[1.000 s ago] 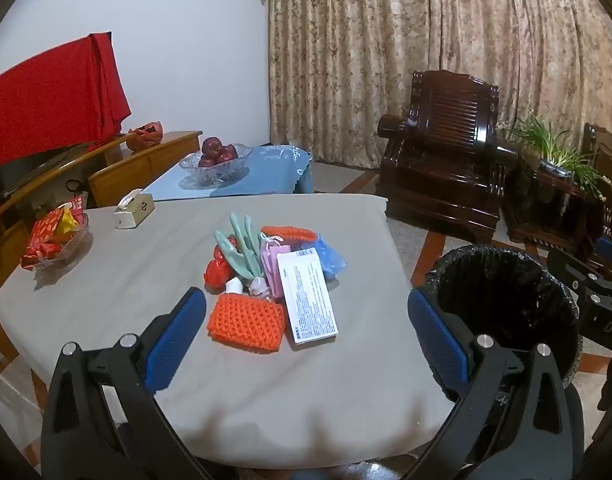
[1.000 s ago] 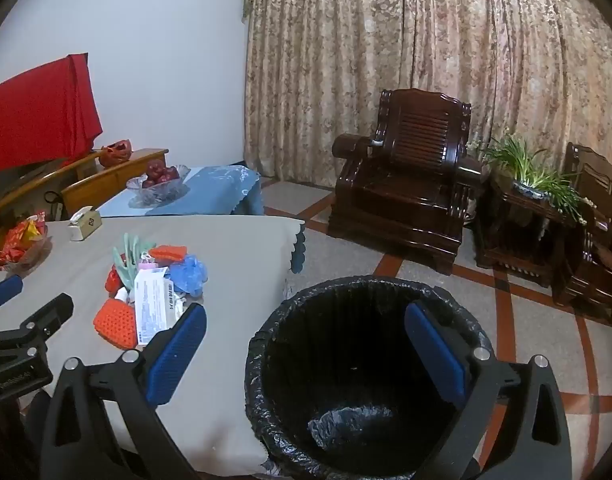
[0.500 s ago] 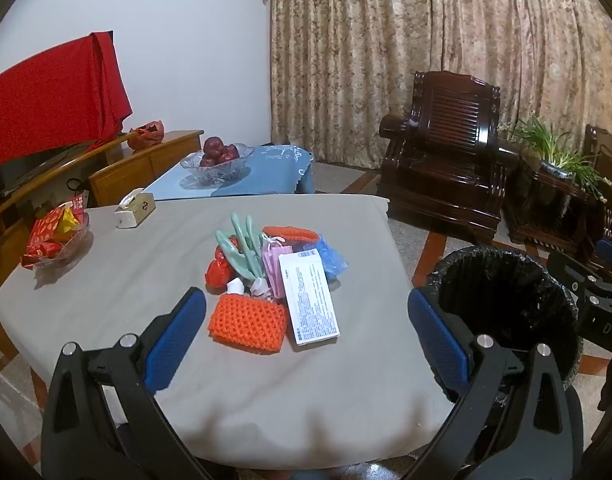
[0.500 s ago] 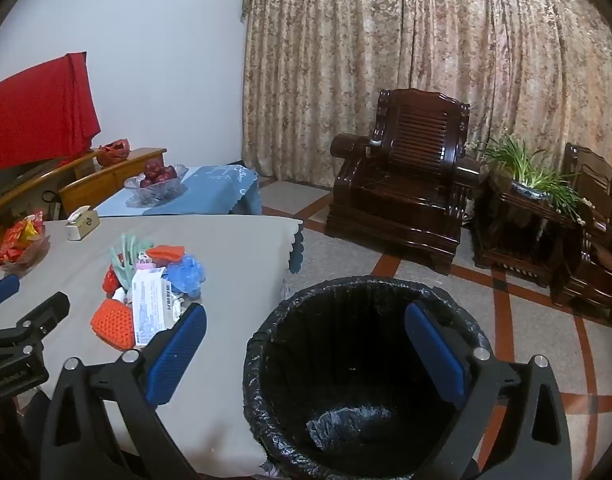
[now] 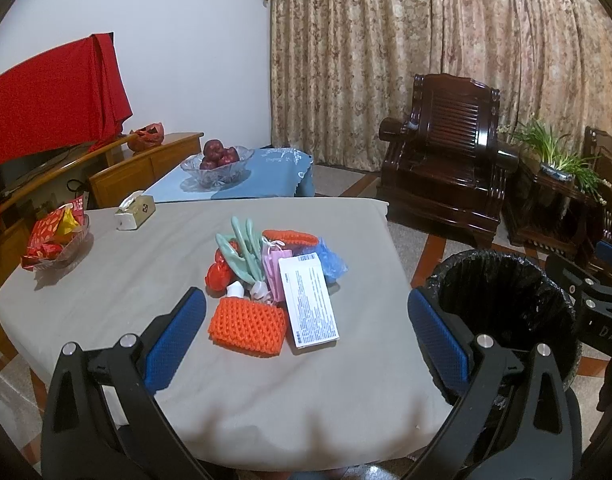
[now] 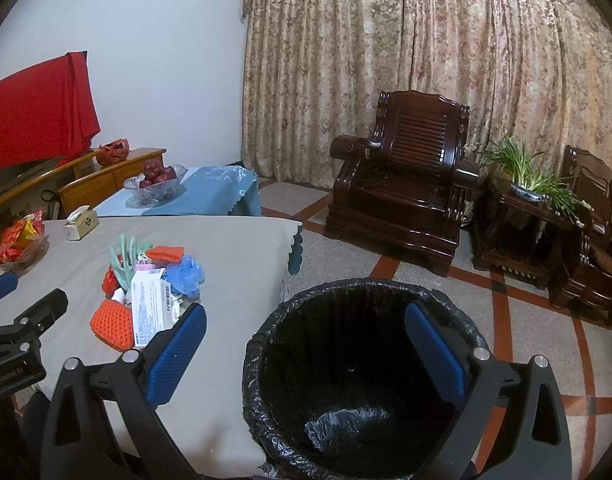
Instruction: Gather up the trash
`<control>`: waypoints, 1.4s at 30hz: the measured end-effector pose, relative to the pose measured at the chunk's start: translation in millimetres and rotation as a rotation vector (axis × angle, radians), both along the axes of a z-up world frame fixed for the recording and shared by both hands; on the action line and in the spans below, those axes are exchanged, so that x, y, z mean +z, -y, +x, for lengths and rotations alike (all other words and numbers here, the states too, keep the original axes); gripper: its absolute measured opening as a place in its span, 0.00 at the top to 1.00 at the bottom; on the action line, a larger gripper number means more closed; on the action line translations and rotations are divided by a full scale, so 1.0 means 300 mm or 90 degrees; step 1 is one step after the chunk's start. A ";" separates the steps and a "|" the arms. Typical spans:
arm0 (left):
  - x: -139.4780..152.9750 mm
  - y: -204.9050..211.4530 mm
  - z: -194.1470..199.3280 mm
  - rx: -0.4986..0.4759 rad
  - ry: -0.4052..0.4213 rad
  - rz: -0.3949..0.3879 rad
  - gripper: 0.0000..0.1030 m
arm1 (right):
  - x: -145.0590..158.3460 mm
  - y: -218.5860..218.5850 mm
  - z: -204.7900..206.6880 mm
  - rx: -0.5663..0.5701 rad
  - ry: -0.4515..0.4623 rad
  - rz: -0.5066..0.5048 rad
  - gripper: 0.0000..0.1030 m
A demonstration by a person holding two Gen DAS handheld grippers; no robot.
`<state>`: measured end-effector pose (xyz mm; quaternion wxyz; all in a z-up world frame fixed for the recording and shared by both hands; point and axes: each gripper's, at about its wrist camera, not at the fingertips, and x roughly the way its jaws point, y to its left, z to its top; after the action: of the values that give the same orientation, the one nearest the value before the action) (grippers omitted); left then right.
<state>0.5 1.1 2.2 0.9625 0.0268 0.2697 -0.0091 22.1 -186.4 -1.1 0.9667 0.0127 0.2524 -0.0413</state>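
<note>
Trash pile [image 5: 271, 280] sits mid-counter, toward the right edge: orange mesh sleeve [image 5: 247, 326], white printed card [image 5: 309, 300], green glove [image 5: 241, 250], pink packet [image 5: 274, 270], blue wad [image 5: 330, 262], red bits. My left gripper [image 5: 306, 332] hangs over the near edge of the counter [image 5: 125, 280], fingers [image 5: 173, 340] released and wide, nothing held. My right gripper [image 6: 306, 344] is over the bin [image 6: 261, 360], fingers spread, empty. Since a second ago both views barely shifted, the left slightly closer to the pile; nothing picked yet, so I judge collecting hasn't started. Small white pieces under the card are hard to make out. The bin's near rim is cut off; only a crumpled bit of liner shows at the bottom.
</note>
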 end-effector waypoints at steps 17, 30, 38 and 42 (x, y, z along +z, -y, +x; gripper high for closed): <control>-0.002 -0.001 -0.002 0.000 0.001 -0.001 0.05 | -0.002 -0.007 0.001 0.000 -0.001 -0.003 0.06; 0.016 -0.005 -0.002 0.000 0.001 -0.002 0.05 | 0.021 0.015 -0.004 -0.001 -0.004 -0.003 0.06; 0.019 -0.013 0.007 0.000 0.001 -0.002 0.05 | 0.030 0.029 -0.006 -0.001 -0.004 -0.004 0.06; 0.022 -0.015 0.009 0.000 0.000 -0.003 0.05 | 0.033 0.027 -0.007 -0.002 -0.005 -0.005 0.06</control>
<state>3.1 5.6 8.7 0.9627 0.0247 0.2693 -0.0095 20.1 -194.6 8.8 0.9657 0.0093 0.2558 -0.0435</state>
